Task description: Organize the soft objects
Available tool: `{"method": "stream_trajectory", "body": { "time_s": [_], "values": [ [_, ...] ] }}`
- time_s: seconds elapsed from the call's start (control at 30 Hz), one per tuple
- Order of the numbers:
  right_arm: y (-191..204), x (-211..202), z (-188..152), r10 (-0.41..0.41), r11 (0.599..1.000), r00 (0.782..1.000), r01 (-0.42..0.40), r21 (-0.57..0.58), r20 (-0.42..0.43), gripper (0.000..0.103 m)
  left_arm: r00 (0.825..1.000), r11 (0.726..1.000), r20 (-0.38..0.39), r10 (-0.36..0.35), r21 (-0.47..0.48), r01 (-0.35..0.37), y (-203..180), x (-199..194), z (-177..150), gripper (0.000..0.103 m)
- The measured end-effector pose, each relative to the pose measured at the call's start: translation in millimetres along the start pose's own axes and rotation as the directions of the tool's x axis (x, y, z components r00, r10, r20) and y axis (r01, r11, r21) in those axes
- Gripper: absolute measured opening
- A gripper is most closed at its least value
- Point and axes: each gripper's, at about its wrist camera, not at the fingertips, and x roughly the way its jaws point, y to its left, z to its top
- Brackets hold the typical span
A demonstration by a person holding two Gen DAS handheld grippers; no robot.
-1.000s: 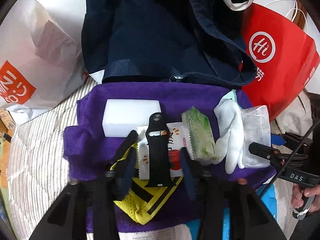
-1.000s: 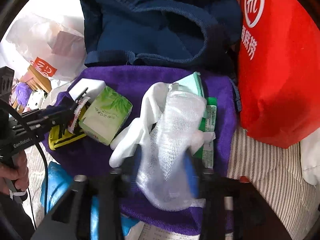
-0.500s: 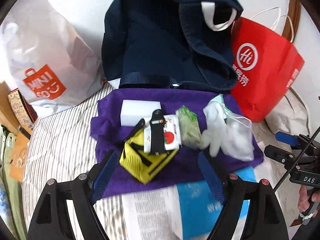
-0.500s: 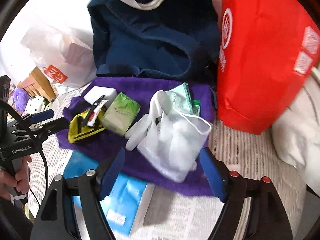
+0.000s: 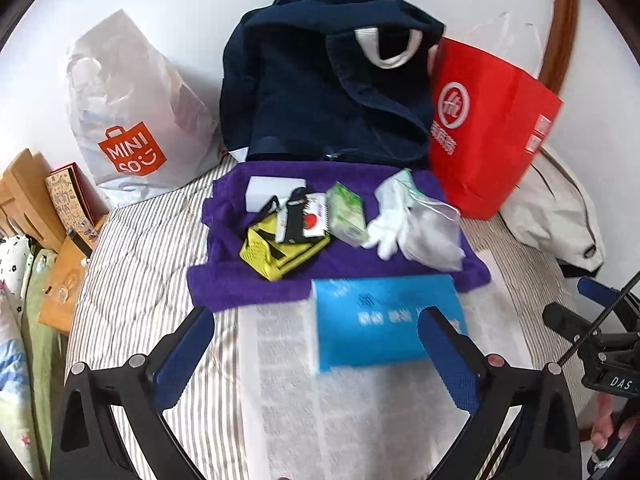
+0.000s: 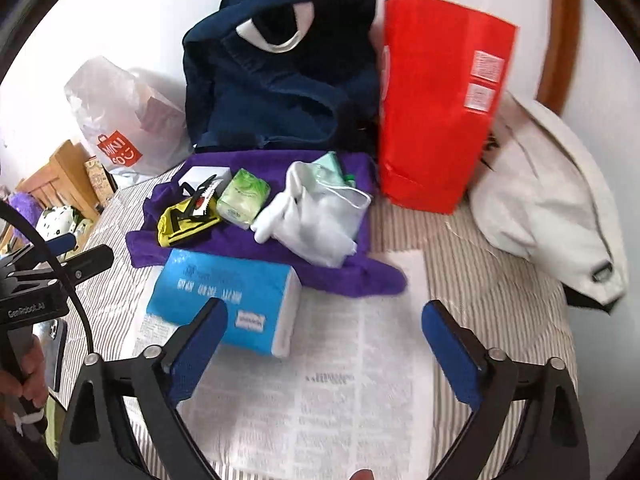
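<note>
While nothing sits between its blue pads, the left gripper [image 5: 316, 344] hangs wide open above the bed [image 5: 132, 248], and the left wrist view explains why: it looks pulled back far enough to take in the whole pile. Straight ahead of it lies a blue tissue pack [image 5: 384, 320] on a sheet of newspaper [image 5: 280, 360], and just beyond that a purple towel [image 5: 248, 280] serves as the sorting mat. On the towel, ahead and slightly left, a yellow pouch [image 5: 276, 256] carries a strawberry-print sachet [image 5: 312, 220] and a black strap; a white foam block [image 5: 272, 192] sits behind them. A green tissue packet [image 5: 346, 216] rests dead ahead, with a white glove [image 5: 388, 220] and a mesh bag [image 5: 432, 236] to its right, touching each other. A navy backpack [image 5: 320, 92] stands farthest ahead, probably the destination, flanked by a red paper bag [image 5: 488, 128] and a white shopping bag [image 5: 128, 112].

From the right wrist view, the right gripper [image 6: 324, 344] is likewise spread open and holds nothing. The blue tissue pack [image 6: 224, 288] lies ahead to its left, nearly at the left pad; the glove [image 6: 288, 204] and mesh bag [image 6: 324, 220] lie ahead on the towel [image 6: 360, 276]. The left gripper [image 6: 76, 260] shows at far left, well apart. A cream jacket [image 6: 548, 208] slumps to the right.
</note>
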Motion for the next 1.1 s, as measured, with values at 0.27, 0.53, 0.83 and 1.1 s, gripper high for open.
{"method": "stream_trajectory", "body": {
  "time_s": [0.27, 0.53, 0.83, 1.1],
  "values": [
    [-14.0, -37.8, -24.3, -0.035, 0.999, 0.999, 0.034, 0.030, 0.028, 0.101, 0.999, 1.000, 0.038, 0.023, 0.004, -0.023, -12.2, -39.1, -16.8, 0.103],
    [-16.1, -58.5, -37.9, -0.072, 0.997, 0.997, 0.071, 0.028, 0.016, 0.101, 0.998, 1.000, 0.052, 0.020, -0.023, -0.018, -13.3, -66.5, -28.2, 0.103],
    [-15.0, -68.7, -46.2, -0.086, 0.996, 0.996, 0.085, 0.029, 0.022, 0.101, 0.999, 1.000, 0.050, 0.006, -0.012, -0.005, -17.1, -73.7, -36.7, 0.103],
    [-14.7, -73.5, -48.1, -0.090, 0.996, 0.996, 0.089, 0.028, 0.029, 0.101, 0.999, 0.999, 0.033, 0.022, -0.024, -0.021, -16.6, -71.0, -41.0, 0.103]
  ]
}}
